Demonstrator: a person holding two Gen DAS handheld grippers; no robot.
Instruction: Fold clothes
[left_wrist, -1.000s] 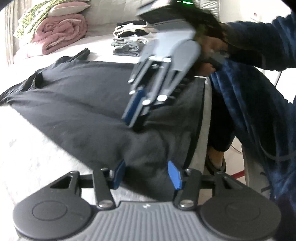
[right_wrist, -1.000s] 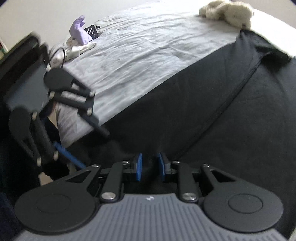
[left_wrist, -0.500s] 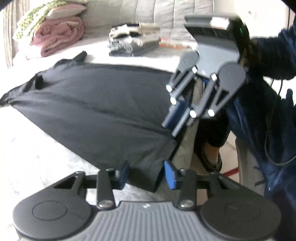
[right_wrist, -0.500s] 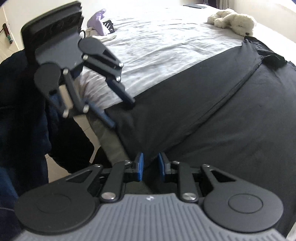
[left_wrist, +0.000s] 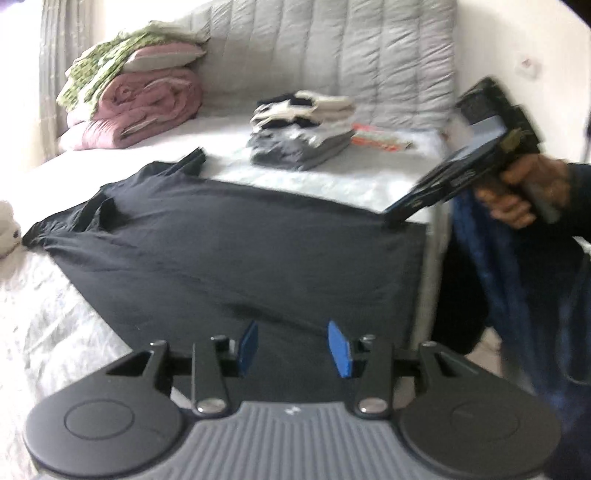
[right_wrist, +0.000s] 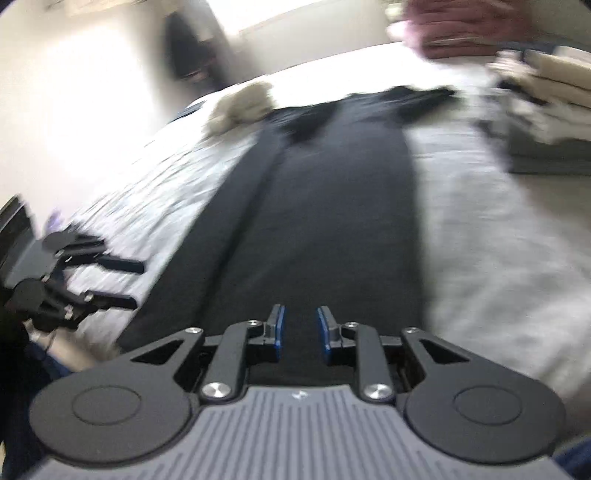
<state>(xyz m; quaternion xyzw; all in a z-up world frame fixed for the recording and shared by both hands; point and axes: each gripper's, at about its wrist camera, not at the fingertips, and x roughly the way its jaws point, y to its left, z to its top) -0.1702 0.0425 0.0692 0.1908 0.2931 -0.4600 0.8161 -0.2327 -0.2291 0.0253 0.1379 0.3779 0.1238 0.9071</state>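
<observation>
Black garment (left_wrist: 236, 258) — spread flat on the white bed sheet (left_wrist: 44, 332), its near edge reaching the mattress edge, collar end towards the far side. In the right wrist view it appears as a long dark strip (right_wrist: 325, 206) running away from the camera.

Left wrist view only: a stack of folded clothes (left_wrist: 303, 133) well beyond the garment, rolled pink bedding (left_wrist: 144, 107) against the grey padded headboard (left_wrist: 332, 55), and the person's hand (left_wrist: 524, 195) carrying the right gripper (left_wrist: 397, 218), whose tips touch the garment's far corner at the bed edge. Whether they pinch the cloth cannot be told.

Right wrist view only, blurred: a pale soft toy (right_wrist: 240, 105) beside the collar end, and the left gripper (right_wrist: 129, 280) at the garment's left edge.

Left gripper (left_wrist: 293, 345): blue pads (left_wrist: 340, 349) apart, over the garment's near hem, nothing between them. Right gripper (right_wrist: 299, 330): pads narrowly apart above the cloth.
</observation>
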